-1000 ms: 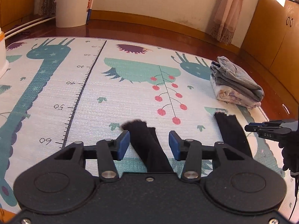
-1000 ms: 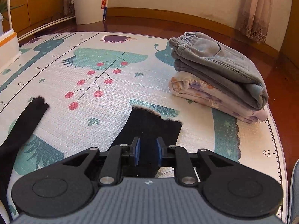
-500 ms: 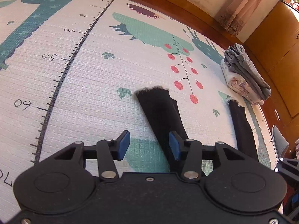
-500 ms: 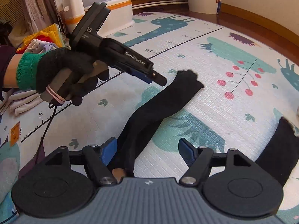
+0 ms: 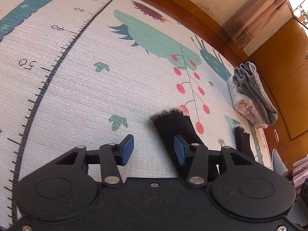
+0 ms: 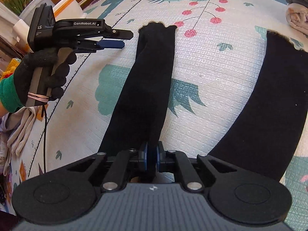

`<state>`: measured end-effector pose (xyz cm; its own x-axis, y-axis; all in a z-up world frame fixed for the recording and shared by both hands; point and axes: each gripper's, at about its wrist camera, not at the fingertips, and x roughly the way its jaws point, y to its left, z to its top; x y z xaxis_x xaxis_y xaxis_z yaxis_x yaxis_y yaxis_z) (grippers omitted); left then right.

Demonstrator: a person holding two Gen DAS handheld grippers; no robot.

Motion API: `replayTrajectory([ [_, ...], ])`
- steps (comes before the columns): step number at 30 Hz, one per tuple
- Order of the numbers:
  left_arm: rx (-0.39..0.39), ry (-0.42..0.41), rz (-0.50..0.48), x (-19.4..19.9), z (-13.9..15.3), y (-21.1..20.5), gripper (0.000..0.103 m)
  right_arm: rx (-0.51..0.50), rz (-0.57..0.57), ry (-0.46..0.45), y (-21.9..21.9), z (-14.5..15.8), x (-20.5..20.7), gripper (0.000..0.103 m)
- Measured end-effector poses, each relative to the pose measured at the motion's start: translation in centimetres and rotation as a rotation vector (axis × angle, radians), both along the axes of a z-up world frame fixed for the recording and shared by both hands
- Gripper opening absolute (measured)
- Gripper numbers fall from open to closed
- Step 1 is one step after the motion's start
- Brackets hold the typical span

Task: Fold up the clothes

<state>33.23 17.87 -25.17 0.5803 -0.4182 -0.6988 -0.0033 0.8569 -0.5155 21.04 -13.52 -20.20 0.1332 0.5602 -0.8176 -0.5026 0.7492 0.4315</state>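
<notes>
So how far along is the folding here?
Done: two folded clothes stacked at the mat's edge. In hand: the right gripper is shut on one leg of the black trousers; the left gripper is open, empty. Left: the trousers lie unfolded.

a play mat (image 5: 80,88) is spread over the floor, printed with a ruler scale (image 5: 57,57), a green tree with red berries (image 5: 181,71) and teal animal figures. beyond the mat's far edge a strip of brown wooden floor (image 5: 192,13) is seen, then a pale wall with a lace-hemmed curtain (image 5: 256,19) and orange cabinets (image 5: 284,67). off the mat's left edge, in the right wrist view, a white box with an orange band (image 6: 67,6), a white bucket (image 6: 36,7) and a green plant (image 6: 17,0) are seen.
</notes>
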Motion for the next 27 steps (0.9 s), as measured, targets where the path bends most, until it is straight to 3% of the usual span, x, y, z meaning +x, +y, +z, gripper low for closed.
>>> replayTrajectory([
  [2,0.015,-0.006,-0.019,0.7,0.0,-1.1,0.044,0.008,0.003,0.000,-0.2,0.1,-0.2,0.013],
  [4,0.024,-0.007,-0.049,1.4,0.1,-2.3,0.033,0.015,0.010,-0.003,-0.4,0.2,-0.6,0.014],
  [5,0.056,-0.006,-0.063,1.7,0.0,-3.0,0.021,0.022,0.013,-0.002,-0.5,0.2,-0.7,0.015],
  [6,0.103,-0.015,-0.078,1.7,0.3,-3.7,0.001,0.034,0.016,-0.003,-0.7,0.4,-0.6,0.013],
  [8,0.203,-0.039,-0.109,1.6,1.1,-4.8,0.001,0.109,0.028,-0.033,-1.1,1.5,-1.0,0.009],
  [11,0.276,-0.157,-0.130,0.0,5.9,-4.4,0.001,0.197,0.020,-0.017,-1.1,3.2,-1.5,0.009],
  [14,0.449,-0.225,-0.177,-0.1,8.5,-5.1,0.001,0.075,0.049,-0.099,0.2,3.4,-2.1,0.010],
  [17,0.627,-0.194,-0.235,1.6,6.2,-7.0,0.005,-0.075,0.005,-0.149,0.7,2.6,-1.2,0.023],
  [18,0.663,-0.149,-0.256,2.1,5.0,-7.2,0.008,-0.084,-0.023,-0.160,0.2,2.7,-1.0,0.035],
  [19,0.677,-0.132,-0.250,1.8,4.4,-6.9,0.008,-0.073,-0.036,-0.172,-0.4,3.1,-1.1,0.042],
  [22,0.686,-0.167,-0.259,-1.3,4.3,-6.4,0.008,-0.060,-0.001,-0.262,-2.4,4.7,-3.0,0.045],
  [27,0.557,-0.160,-0.341,-7.6,4.2,-7.5,0.008,-0.027,0.017,-0.338,-6.1,6.5,-7.4,0.044],
])
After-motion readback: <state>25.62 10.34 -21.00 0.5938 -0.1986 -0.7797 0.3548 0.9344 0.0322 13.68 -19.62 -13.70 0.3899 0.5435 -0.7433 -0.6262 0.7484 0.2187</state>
